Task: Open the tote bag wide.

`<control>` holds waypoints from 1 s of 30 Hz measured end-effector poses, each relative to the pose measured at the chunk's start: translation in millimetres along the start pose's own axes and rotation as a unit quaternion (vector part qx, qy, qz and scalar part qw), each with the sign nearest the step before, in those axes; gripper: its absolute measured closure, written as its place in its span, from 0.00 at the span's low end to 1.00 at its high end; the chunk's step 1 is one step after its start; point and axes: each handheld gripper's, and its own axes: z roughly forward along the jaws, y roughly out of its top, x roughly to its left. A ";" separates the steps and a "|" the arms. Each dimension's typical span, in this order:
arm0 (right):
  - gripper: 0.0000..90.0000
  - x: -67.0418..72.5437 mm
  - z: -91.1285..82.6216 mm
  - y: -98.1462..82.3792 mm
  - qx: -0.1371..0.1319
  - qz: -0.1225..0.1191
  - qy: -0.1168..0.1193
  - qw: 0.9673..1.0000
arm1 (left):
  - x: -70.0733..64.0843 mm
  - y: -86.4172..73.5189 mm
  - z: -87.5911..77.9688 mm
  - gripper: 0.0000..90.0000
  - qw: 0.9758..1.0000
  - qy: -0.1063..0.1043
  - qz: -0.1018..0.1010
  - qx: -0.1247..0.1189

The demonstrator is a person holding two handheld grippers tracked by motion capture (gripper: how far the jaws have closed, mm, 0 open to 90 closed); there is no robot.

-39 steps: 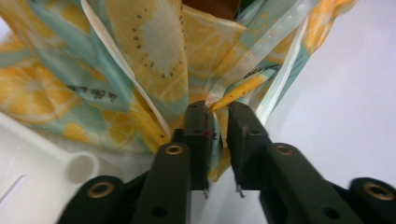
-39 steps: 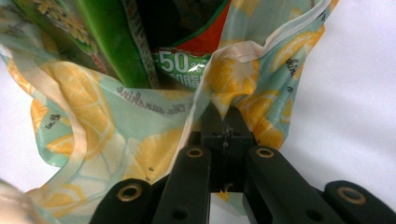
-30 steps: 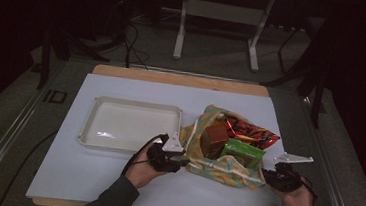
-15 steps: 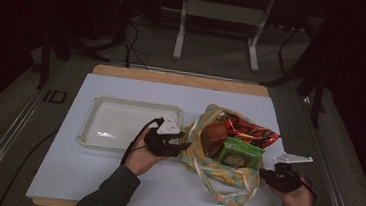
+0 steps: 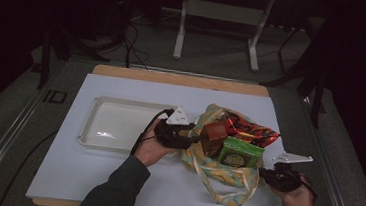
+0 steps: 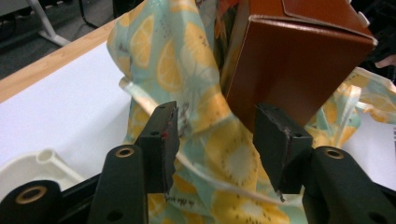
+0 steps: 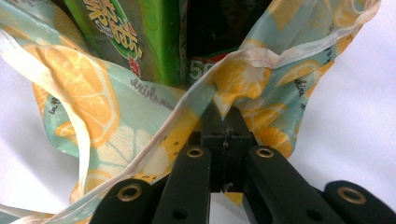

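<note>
Lemon-print fabric bag mid-mat beside white plastic tray, brown carton now poking out. Left gripper just risen, jaws been opening, nothing clamped. Right gripper pinches bag hem. Unpacking likely next.

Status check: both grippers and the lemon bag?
Left gripper jaws just opening, nothing pinched, at brown box. Right gripper shut on bag edge. Tray beside, nothing blocking.
</note>
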 end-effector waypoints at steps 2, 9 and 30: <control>1.00 0.0 -0.3 0.2 -0.001 -0.001 0.000 1.000 | 0.7 2.2 4.6 0.64 1.000 0.014 0.000 0.015; 1.00 0.1 -0.6 0.7 -0.003 -0.004 -0.001 1.000 | 3.8 4.9 17.1 0.93 0.998 0.048 -0.001 0.040; 1.00 4.0 -3.8 6.2 -0.019 -0.016 -0.008 1.000 | 34.3 -1.2 54.4 0.99 0.989 0.099 -0.086 0.068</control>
